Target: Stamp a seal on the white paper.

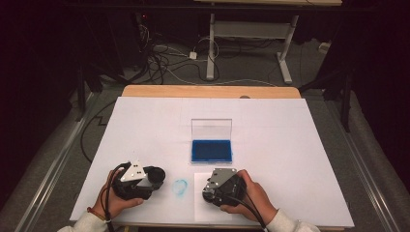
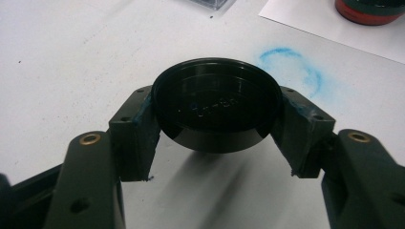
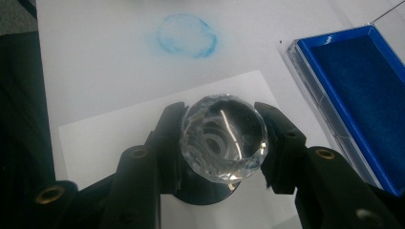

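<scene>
My left gripper (image 2: 216, 125) is shut on a black round lid (image 2: 216, 98) and holds it just above the white table top; from the high view it sits at the near left (image 1: 153, 178). My right gripper (image 3: 222, 149) is shut on a stamp with a clear faceted knob (image 3: 224, 136) and a black round base (image 3: 203, 193). The stamp is over a white sheet of paper (image 3: 105, 138); in the high view this gripper (image 1: 209, 194) is at the near middle. A blue ink pad (image 1: 211, 150) lies in its open clear case just beyond the paper.
A smeared blue ring (image 1: 180, 187) marks the table between the two grippers. The case's clear lid (image 1: 211, 129) stands upright behind the pad. A white board (image 1: 290, 145) covers the table, with wide bare room left and right. A dark, red-banded round thing (image 2: 367, 9) rests on the paper.
</scene>
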The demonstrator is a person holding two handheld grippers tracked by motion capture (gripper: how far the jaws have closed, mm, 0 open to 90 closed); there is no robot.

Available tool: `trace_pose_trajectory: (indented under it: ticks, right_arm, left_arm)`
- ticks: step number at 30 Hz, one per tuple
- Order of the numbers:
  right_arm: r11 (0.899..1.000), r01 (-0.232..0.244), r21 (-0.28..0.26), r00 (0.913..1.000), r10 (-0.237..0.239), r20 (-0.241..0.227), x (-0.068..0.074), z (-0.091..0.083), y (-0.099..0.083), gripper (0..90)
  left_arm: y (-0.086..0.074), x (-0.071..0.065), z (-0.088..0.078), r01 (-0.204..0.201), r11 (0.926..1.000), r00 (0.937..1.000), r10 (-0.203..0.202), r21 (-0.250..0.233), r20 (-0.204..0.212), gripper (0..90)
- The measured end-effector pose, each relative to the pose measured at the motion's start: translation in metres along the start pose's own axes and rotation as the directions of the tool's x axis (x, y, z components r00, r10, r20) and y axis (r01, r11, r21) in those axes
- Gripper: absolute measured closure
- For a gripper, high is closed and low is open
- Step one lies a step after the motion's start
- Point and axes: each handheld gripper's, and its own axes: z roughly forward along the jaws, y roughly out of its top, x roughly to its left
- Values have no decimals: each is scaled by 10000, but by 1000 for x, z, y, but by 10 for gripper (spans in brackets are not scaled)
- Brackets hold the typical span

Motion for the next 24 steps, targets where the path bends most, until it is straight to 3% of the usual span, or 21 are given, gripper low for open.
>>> trace_pose_trajectory:
  ticks: [24]
  right_arm:
    - [10000, 80, -20, 10000, -80, -8, -2, 0, -1, 574]
  left_arm:
    - [0, -3, 0, -102, 9999, 9999, 102, 38, 80, 368]
